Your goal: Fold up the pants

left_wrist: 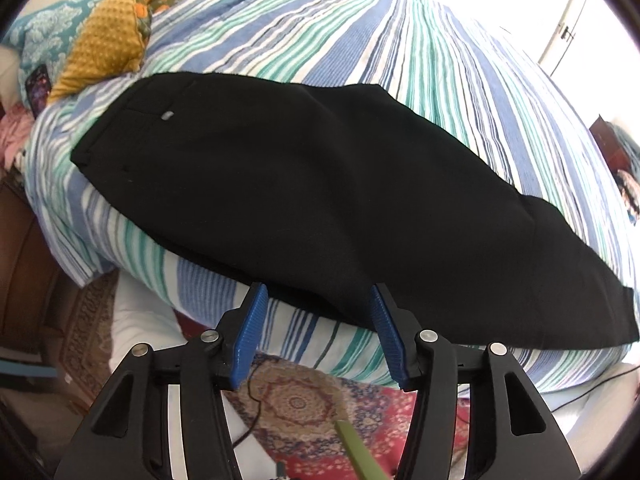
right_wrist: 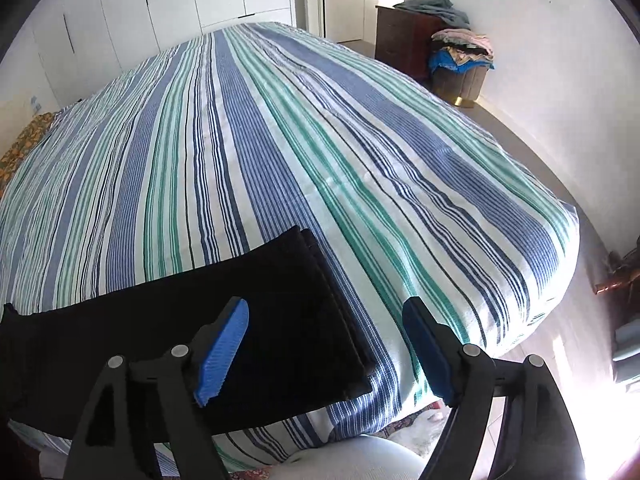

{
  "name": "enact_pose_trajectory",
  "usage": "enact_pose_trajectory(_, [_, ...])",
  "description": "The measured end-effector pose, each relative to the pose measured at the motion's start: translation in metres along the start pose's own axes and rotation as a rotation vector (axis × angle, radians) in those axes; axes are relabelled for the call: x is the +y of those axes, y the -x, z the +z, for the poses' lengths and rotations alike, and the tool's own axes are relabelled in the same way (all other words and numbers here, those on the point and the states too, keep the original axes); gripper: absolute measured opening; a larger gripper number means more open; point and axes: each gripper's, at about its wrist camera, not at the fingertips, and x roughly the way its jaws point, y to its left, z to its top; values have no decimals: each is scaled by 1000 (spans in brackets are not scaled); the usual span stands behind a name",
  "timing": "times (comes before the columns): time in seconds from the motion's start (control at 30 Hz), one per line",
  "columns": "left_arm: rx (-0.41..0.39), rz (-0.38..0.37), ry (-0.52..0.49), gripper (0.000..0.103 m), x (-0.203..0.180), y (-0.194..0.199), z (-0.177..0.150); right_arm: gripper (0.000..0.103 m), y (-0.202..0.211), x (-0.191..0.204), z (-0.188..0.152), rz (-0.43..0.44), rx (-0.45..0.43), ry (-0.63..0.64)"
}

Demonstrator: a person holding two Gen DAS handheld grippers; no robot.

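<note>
Along bed edge [left_wrist: 304,332], black pants [left_wrist: 304,184]

Black pants [left_wrist: 304,184] lie flat before me on the striped bedspread [left_wrist: 360,32], legs stacked one on the other, waistband at left, hems [right_wrist: 320,292] squared near the bed's near edge.

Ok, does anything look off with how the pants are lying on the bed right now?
Mostly tidy: the black pants lie flat on the striped bedspread, legs stacked. One oddity: they sit right at the near edge of the bed, and the hem end shows its layers slightly offset. Both grippers are open and clear of the fabric.
</note>
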Motion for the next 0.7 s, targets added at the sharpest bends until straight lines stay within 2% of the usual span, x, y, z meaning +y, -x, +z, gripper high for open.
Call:
enact_pose_trajectory(0.3, [-110, 46, -41, 60, -6, 26, 3, 79, 0, -23, 3, 41, -2, -113])
enact_pose_trajectory(0.7, [-137, 43, -100, 61, -18, 33, 5, 79, -3, -24, 1, 59, 9, -123])
